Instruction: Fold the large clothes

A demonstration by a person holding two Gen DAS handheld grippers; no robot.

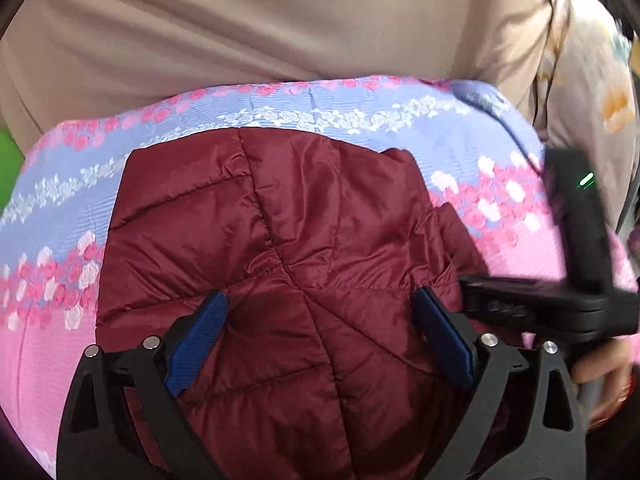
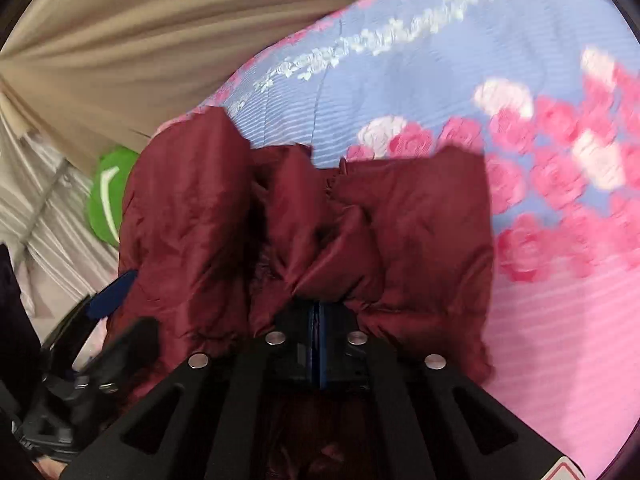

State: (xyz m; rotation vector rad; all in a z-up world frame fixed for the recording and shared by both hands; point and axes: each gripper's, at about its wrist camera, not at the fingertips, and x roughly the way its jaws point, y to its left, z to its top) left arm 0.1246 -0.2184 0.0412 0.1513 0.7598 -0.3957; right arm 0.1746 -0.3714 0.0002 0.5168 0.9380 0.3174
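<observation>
A maroon quilted jacket lies bunched on a bed sheet printed with pink and blue roses. My left gripper hovers over the jacket's near part with its jaws wide open; the blue pads stand apart and pinch nothing. In the left wrist view the black body of the right gripper comes in from the right at the jacket's edge. In the right wrist view my right gripper is shut on a gathered fold of the jacket. The left gripper's blue pad shows at the left.
Beige fabric hangs behind the bed, seen also as beige fabric in the right wrist view. A green object sits past the bed's left side. A flowered pale cloth is at the far right. A hand holds the right gripper.
</observation>
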